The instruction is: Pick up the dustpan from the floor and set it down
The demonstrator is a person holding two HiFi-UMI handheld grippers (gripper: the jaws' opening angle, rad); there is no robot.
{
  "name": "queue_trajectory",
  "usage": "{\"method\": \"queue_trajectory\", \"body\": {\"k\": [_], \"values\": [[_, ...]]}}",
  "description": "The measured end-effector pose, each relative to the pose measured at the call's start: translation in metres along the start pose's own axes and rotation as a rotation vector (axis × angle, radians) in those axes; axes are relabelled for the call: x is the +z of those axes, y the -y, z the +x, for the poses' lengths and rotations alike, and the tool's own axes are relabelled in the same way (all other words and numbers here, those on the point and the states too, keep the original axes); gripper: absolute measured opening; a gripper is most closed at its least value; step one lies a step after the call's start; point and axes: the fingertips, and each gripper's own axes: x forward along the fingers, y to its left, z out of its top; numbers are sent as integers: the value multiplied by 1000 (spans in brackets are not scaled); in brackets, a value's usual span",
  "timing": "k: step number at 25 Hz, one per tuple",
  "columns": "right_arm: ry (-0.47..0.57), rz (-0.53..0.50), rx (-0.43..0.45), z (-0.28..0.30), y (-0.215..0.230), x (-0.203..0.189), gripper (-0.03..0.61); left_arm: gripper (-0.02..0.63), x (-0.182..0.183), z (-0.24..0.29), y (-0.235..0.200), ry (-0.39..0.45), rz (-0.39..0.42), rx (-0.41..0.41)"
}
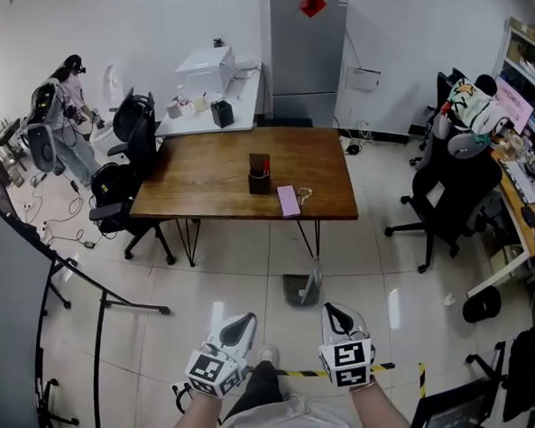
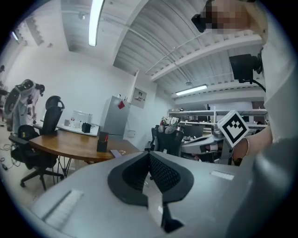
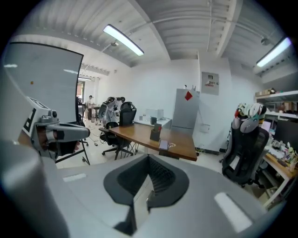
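Observation:
The grey dustpan (image 1: 301,289) stands on the tiled floor just in front of the wooden table, its handle upright. In the head view both grippers are held low, near the person's body and short of the dustpan. My left gripper (image 1: 243,323) sits to the dustpan's near left, my right gripper (image 1: 335,314) to its near right. Neither touches it. In the left gripper view my left gripper (image 2: 150,155) has its jaws together with nothing between them. The right gripper view shows my right gripper (image 3: 149,160) shut and empty too. The dustpan is hidden in both gripper views.
The wooden table (image 1: 207,173) carries a black pen holder (image 1: 259,175) and a pink item (image 1: 288,201). Office chairs stand at right (image 1: 450,188) and left (image 1: 131,146). A black stand's legs (image 1: 109,298) reach across the floor at left. Yellow-black tape (image 1: 394,368) marks the floor.

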Motion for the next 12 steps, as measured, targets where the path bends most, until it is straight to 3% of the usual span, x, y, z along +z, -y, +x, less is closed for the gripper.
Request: {"method": "queue_trajectory", "body": {"k": [6, 9, 12], "values": [[30, 31, -3, -56, -11, -19, 2, 15, 9, -43, 43, 50, -11, -1], [33, 46, -16, -70, -12, -27, 2, 15, 24, -59, 43, 103, -78, -6], [48, 70, -21, -78, -17, -20, 2, 15, 32, -72, 34, 111, -79, 8]]}}
